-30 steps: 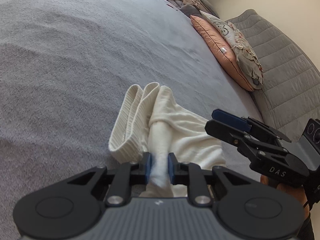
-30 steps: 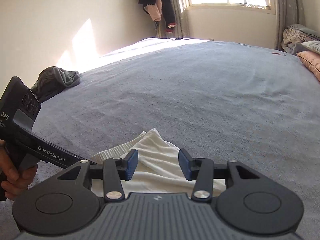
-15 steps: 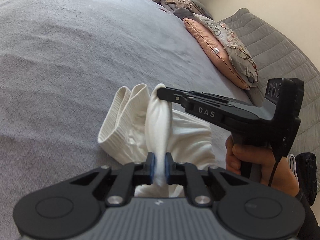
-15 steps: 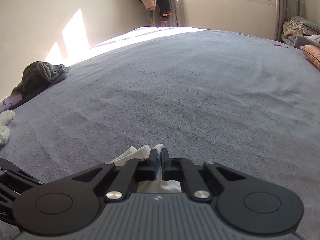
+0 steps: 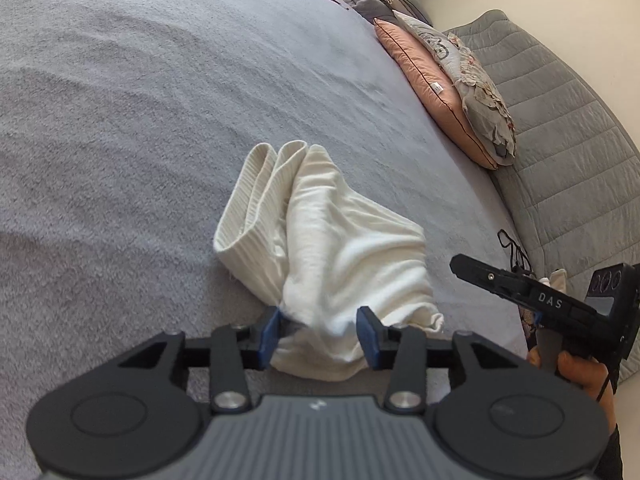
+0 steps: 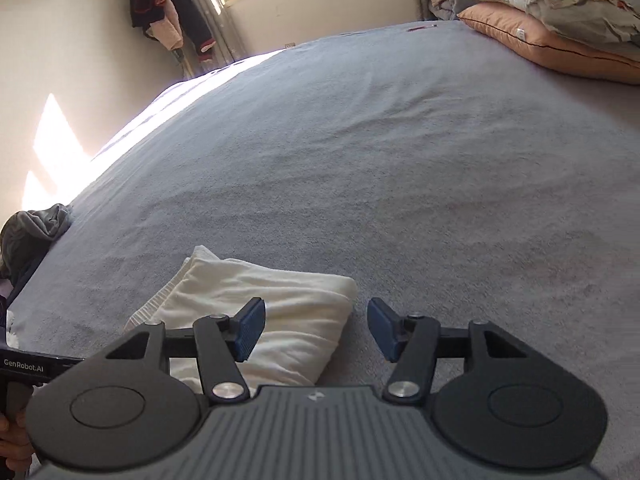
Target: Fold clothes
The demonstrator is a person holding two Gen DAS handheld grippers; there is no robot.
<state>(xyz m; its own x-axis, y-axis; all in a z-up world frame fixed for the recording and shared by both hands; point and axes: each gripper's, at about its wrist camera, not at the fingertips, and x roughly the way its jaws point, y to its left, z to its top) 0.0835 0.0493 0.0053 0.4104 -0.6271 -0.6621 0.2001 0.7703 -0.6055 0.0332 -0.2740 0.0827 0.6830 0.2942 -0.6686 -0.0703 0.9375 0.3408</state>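
Observation:
A cream garment lies folded in a loose bundle on the grey bed cover, its ribbed hem on the left side. My left gripper sits over the bundle's near end. Its jaws are opening, with cloth between the blue pads but not pinched. My right gripper is also opening. It hovers at the garment's right edge, and the pads do not press the cloth. In the left wrist view the right gripper is off to the right, held by a hand.
A pink pillow and a floral grey one lean on the quilted grey headboard at the right. A dark clothes heap lies at the bed's left edge. A jacket hangs beside the window.
Half a second ago both grippers pinched a raised fold of the garment. Both have let go, the cloth has dropped into a flatter bundle, and the right gripper has pulled away to the right.

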